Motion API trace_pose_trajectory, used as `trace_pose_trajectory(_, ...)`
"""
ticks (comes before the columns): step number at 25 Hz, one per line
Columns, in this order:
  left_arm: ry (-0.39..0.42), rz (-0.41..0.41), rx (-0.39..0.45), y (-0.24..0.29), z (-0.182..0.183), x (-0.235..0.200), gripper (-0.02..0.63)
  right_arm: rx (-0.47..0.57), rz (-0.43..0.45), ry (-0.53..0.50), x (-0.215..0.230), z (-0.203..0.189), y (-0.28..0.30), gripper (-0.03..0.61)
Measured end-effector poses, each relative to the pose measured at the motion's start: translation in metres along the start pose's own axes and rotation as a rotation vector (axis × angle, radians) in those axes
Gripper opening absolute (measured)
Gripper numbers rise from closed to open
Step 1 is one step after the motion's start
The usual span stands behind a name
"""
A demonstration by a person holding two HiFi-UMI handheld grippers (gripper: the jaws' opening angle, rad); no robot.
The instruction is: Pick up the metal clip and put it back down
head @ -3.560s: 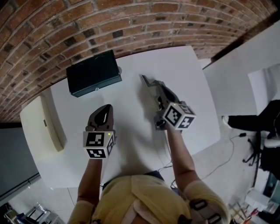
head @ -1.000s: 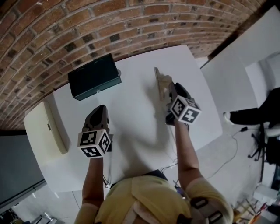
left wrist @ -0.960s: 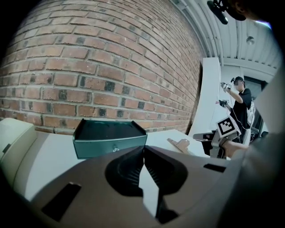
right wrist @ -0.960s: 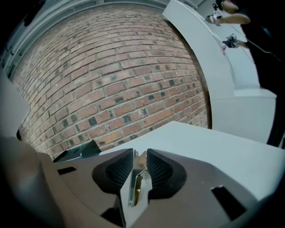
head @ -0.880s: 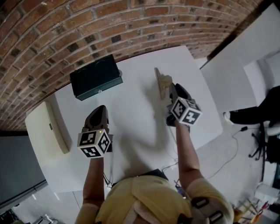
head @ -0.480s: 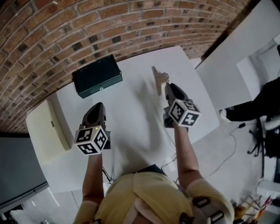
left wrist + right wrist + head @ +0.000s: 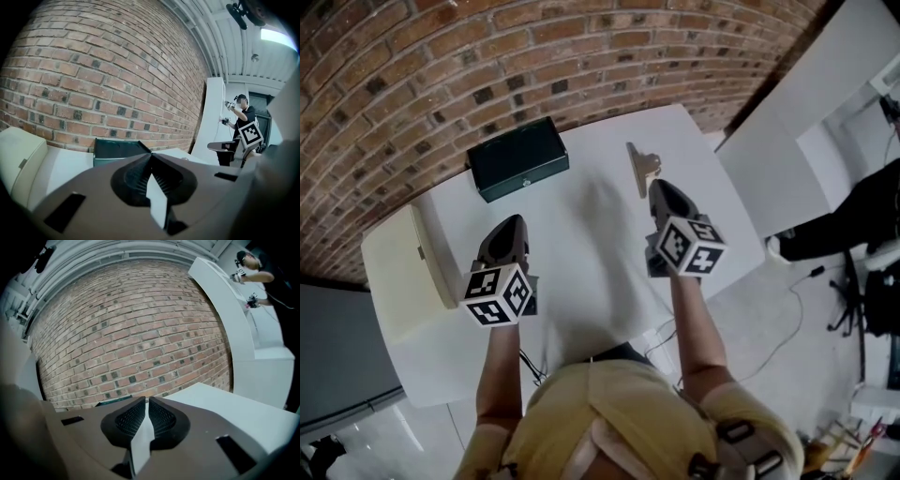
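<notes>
Metal clip (image 7: 639,167) just beyond closed, empty right gripper (image 7: 657,186)

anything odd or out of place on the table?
Nothing stands out. The metal clip sits on the white table just off the right tool, the dark box near the brick wall. Right tool and left tool are shut, empty.

clip: long narrow pale metal clip (image 7: 642,170) | state: free, not held | place: lies on white bench (image 7: 581,244), far right part
</notes>
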State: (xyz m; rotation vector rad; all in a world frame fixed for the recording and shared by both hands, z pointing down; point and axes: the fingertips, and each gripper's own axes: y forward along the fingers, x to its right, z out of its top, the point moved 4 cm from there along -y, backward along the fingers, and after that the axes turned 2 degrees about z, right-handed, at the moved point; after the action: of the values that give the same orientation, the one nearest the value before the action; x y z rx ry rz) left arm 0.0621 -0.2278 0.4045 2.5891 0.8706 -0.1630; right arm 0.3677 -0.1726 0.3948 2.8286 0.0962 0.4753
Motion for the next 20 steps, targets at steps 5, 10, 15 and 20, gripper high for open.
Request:
trace_pose_trajectory(5, -0.002, -0.006, 0.015, -0.016, 0.0, -0.006, 0.003, 0.013, 0.0, -0.007, -0.019, -0.003, -0.017, 0.017)
trace_pose_trajectory(10, -0.006, -0.018, 0.025, -0.029, 0.0, -0.008, 0.003, 0.024, -0.009, -0.019, -0.033, -0.006, -0.034, 0.006)
trace_pose_trajectory(15, 0.008, -0.044, 0.028, -0.04, 0.0, -0.005, 0.003, 0.04, -0.02, -0.028, -0.045, -0.008, -0.053, 0.005)
trace_pose_trajectory(20, 0.023, -0.054, 0.029, -0.048, 0.003, -0.004, 0.003, 0.041, -0.022, -0.034, -0.054, -0.01, -0.067, 0.003)
